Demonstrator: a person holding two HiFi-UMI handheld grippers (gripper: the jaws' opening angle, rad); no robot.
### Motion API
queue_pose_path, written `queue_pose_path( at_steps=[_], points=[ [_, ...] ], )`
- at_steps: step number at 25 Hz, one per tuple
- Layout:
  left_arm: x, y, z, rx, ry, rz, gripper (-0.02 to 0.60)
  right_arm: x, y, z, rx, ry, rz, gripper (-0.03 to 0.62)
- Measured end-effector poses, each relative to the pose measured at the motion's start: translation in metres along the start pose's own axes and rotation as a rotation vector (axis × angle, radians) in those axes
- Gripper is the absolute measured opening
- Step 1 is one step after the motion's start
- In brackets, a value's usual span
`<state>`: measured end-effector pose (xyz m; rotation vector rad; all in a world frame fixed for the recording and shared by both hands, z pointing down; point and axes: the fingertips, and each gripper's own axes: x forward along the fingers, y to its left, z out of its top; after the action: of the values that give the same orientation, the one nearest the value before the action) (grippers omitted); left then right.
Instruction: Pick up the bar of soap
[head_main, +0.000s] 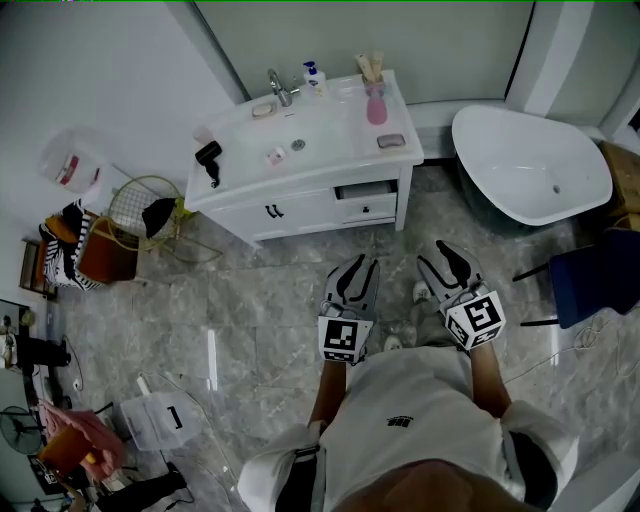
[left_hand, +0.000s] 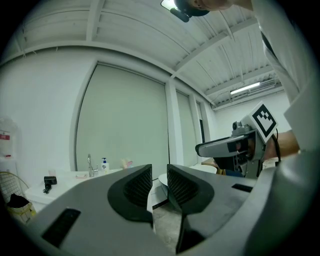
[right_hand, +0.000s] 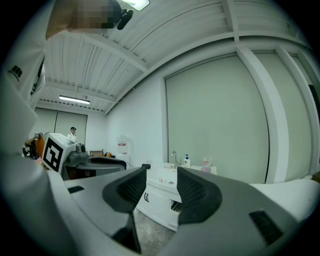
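The white vanity (head_main: 330, 170) stands across the floor, well ahead of both grippers. A pale bar that looks like the soap (head_main: 262, 110) lies in a dish left of the faucet (head_main: 280, 88). Another pinkish bar (head_main: 391, 141) rests at the counter's right end, and a small pink piece (head_main: 275, 156) lies in the basin. My left gripper (head_main: 362, 266) (left_hand: 159, 182) and right gripper (head_main: 434, 255) (right_hand: 161, 187) are held at waist height, side by side, pointing at the vanity. Both have a gap between the pads with nothing in it; the left gap is narrower.
A black hair dryer (head_main: 210, 160), a pump bottle (head_main: 314, 75) and a pink cup (head_main: 376, 105) sit on the counter. One drawer (head_main: 366, 190) is pulled out. A white bathtub (head_main: 530, 165) and a dark chair (head_main: 590, 285) stand at right; a wire basket (head_main: 140, 205) and bags at left.
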<state>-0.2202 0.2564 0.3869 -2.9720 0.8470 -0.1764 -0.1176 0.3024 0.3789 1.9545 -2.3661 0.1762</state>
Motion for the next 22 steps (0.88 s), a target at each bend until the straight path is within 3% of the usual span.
queue_pose_path(
  at_steps=[22],
  points=[
    [0.106,0.047,0.01,0.04,0.037,0.05,0.094,0.092,-0.084,0.015,0.02,-0.012,0.061,0.195]
  ],
)
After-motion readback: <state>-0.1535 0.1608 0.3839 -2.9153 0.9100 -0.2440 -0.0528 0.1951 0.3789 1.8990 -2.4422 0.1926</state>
